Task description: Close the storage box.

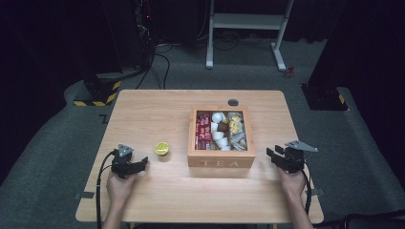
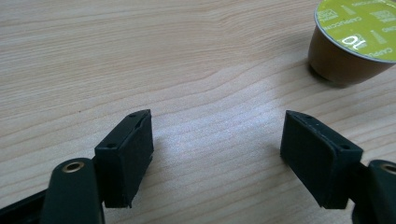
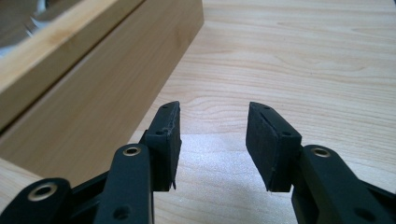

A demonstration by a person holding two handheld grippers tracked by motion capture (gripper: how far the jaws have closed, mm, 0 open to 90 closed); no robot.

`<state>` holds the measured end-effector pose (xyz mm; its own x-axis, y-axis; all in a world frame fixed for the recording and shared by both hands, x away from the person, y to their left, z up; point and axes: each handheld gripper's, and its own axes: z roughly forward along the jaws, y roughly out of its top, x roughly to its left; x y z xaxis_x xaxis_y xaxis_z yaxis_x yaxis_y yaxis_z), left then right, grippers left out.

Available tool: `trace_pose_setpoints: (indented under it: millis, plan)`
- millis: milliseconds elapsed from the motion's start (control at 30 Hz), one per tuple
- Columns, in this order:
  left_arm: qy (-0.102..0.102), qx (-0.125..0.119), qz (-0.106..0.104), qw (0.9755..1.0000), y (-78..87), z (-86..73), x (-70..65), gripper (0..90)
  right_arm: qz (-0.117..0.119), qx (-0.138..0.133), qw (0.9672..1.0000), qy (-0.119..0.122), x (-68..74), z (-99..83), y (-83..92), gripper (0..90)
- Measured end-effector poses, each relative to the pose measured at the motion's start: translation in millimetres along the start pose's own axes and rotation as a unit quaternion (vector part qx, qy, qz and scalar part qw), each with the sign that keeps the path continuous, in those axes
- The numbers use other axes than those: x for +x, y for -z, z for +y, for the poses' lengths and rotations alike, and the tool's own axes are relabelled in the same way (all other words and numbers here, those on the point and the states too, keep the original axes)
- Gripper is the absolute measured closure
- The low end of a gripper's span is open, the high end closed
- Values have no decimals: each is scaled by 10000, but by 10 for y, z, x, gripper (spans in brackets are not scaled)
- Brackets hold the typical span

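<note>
The left gripper point(image 1: 129, 164) rests on the desk point(image 1: 157, 191) with its jaws spread wide and nothing between them. The coffee capsule point(image 1: 162, 148), green-lidded, stands upright on bare wood just beyond and to the right of that gripper, apart from it; in the left gripper view the capsule point(image 2: 356, 39) sits off the line between the jaws. The right gripper point(image 1: 285, 159) lies close beside the right wall of the wooden tea box point(image 1: 220, 161), jaws parted and empty.

Risks noted. The capsule is small and light with tapered sides; a closing approach from the present heading would likely catch it with one jaw alone and push or tip it rather than seat it. Its foil lid could dent under a hard pinch. The right gripper has little margin against the box wall point(image 3: 93, 98); a sideways drift would probably nudge the box across the desk.

Clearance. There is open wood all around the capsule and between it and the box. The box compartments are crowded with sachets and cups, so room for placing inside looks tight. The near desk edge lies just behind both hands.
</note>
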<state>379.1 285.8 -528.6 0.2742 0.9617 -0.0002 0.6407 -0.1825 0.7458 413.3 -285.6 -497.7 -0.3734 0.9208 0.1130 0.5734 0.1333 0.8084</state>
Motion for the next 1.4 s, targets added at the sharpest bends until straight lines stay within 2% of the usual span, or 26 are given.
trace_pose_setpoints:
  millis: [267,700,1000,1133,1200,1400]
  plan:
    - [-2,-2,-1,10000,0,0,0,259,-157,237,9995,166,44,-24,-125,547]
    - [-5,-1,-1,10000,0,0,0,259,-285,422,9986,171,61,-55,-229,549]
    - [-16,-3,-12,10000,0,0,0,261,-361,581,9973,266,89,-86,-288,545]
    - [-17,-5,-22,10000,-1,0,1,263,-412,588,9969,324,105,-106,-291,496]
    - [-18,-6,-27,10000,-1,0,2,263,-455,615,9959,480,132,-106,-299,478]
    - [-20,-4,-28,10000,-1,0,2,262,-487,626,9959,429,128,-104,-305,433]
